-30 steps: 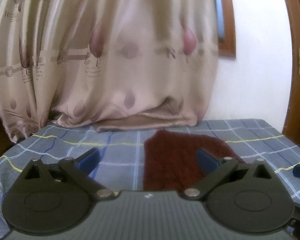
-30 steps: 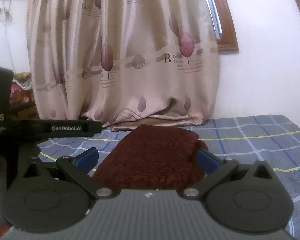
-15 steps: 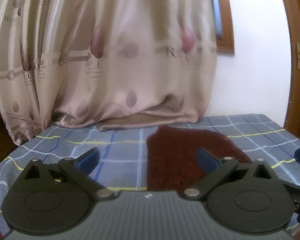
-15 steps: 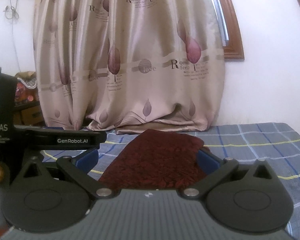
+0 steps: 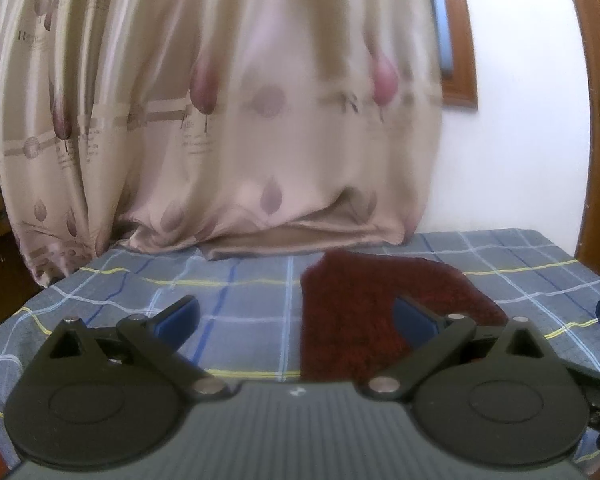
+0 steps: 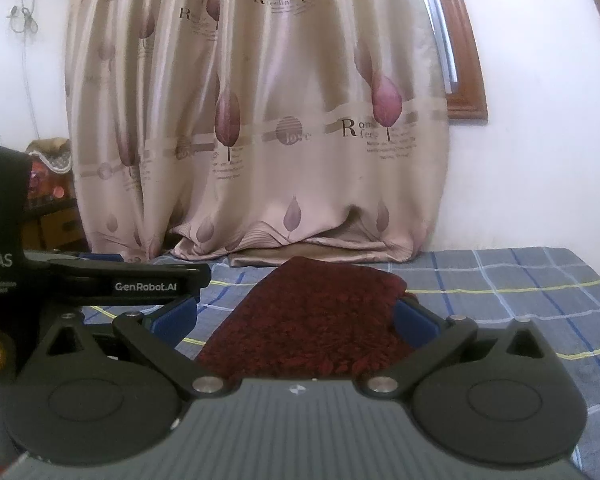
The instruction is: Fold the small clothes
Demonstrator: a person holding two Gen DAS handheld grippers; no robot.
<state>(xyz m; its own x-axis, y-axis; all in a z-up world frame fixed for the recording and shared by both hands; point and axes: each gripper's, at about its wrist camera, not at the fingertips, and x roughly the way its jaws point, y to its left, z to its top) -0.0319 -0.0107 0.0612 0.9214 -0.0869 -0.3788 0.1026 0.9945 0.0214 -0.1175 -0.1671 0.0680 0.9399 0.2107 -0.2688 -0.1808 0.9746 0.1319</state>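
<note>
A beige curtain (image 6: 260, 120) printed with mauve leaves fills the centre of the frame, its hem pooling on a blue checked bedcover (image 6: 520, 292). A wooden window frame (image 6: 466, 64) shows at upper right against a white wall (image 6: 540, 160).

Dark red garment (image 6: 312, 320): fuzzy, rough-pile cloth, matt.
Checked bedsheet (image 5: 240, 304): flat woven cloth, blue-grey, matt.
Curtain (image 6: 260, 120): satiny cloth, soft sheen, smooth folds, printed motifs.
Left gripper (image 5: 296, 314) & right gripper (image 6: 296, 314): matt black plastic arms, ribbed grey housing, shiny metal pivot pins, blue finger pads (image 6: 414, 318) smooth, prob. rubbery.
Window frame (image 6: 466, 60): varnished wood, glossy.
Wall (image 6: 540, 140): painted, white, matt.
</note>
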